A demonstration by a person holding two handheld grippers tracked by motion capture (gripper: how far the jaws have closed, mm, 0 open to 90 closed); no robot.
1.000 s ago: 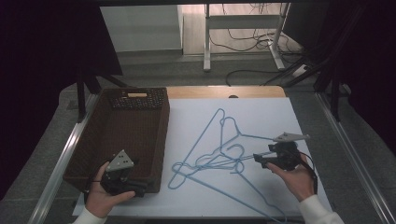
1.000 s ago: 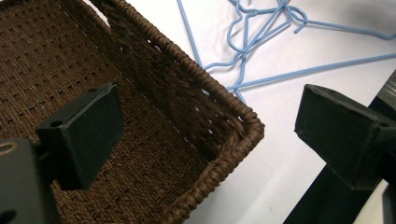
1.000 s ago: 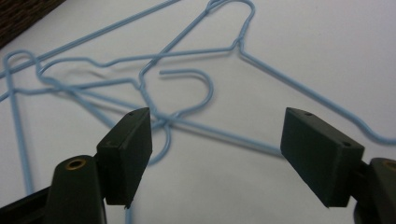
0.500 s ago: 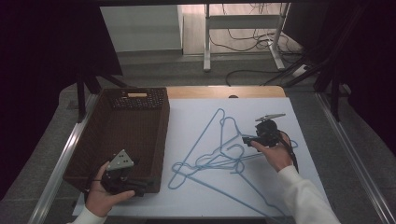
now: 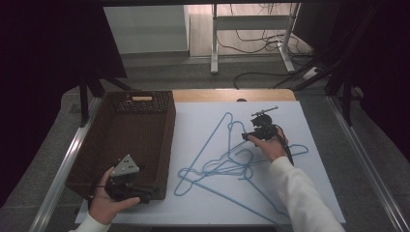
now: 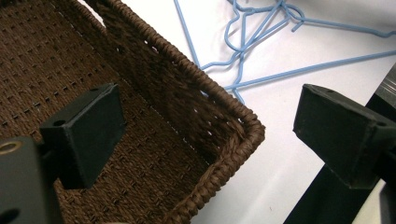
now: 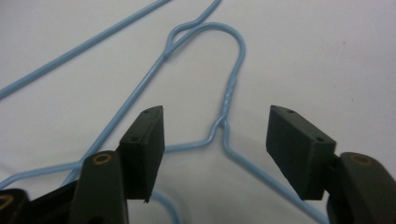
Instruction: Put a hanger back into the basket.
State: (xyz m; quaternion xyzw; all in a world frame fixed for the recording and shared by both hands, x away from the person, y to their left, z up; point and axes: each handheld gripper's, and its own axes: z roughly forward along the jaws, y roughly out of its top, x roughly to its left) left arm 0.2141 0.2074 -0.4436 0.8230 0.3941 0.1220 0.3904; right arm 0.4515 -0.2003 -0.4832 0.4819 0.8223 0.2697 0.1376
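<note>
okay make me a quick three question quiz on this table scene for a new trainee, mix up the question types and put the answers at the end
1. True or false: the right hand-held gripper is shut on a blue wire hanger.
2. Multiple choice: the corner of the woven basket sits between the jaws of which tool? A) left hand-held gripper B) right hand-held gripper C) neither
3. Fill in: the hangers lie on a ____ mat.

Key: 1 false, its jaws stand open either side of the hanger's twisted neck; 2 A; 3 white.
</note>
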